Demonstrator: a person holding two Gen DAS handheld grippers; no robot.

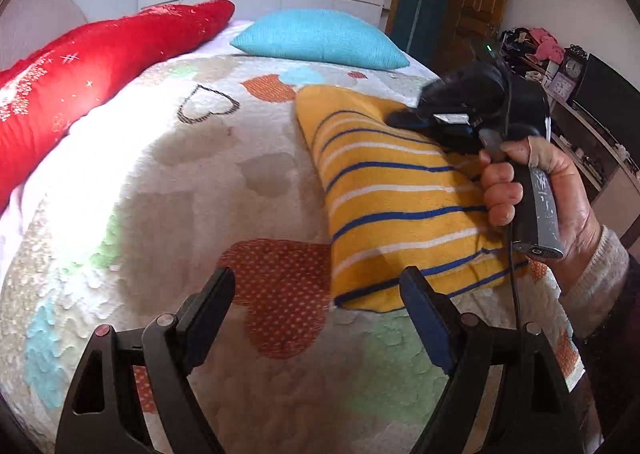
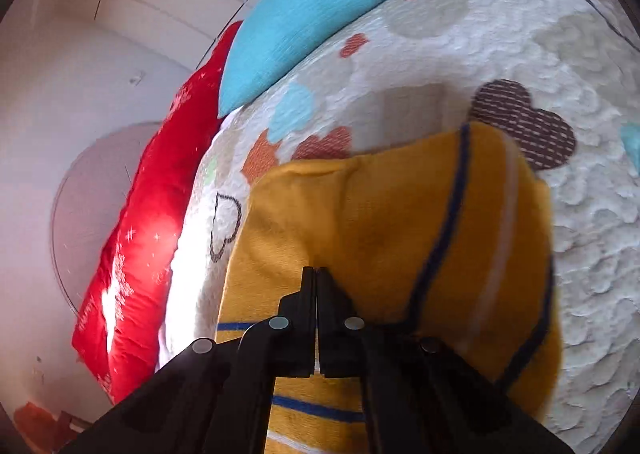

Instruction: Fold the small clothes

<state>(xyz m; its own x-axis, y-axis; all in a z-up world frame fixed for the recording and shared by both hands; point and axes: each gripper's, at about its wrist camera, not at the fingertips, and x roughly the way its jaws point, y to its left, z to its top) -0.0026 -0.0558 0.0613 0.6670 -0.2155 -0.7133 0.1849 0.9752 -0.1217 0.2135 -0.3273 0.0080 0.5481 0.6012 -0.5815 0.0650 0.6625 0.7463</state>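
**A:** So what's the layout? Biggest stuff first.

**B:** Bed [image 1: 168, 181] with a heart-print quilt fills most of the view. A red pillow [image 1: 80, 73] runs along the far left edge, with a blue cushion [image 1: 320, 37] beside it at the head end.

**A:** And the garment?

**B:** Yellow striped cloth [image 1: 392, 205] lies on the quilt, right of the middle — part of it is lifted and bent over itself in the right wrist view.

**A:** Tools?

**B:** Left tool [image 1: 320, 294] is spread wide, grasping nothing, hovering near the cloth's near edge. Right tool [image 2: 316, 274] is clenched — fingers pressed together, apparently pinching the cloth, with a hand [image 1: 536, 189] around its handle.
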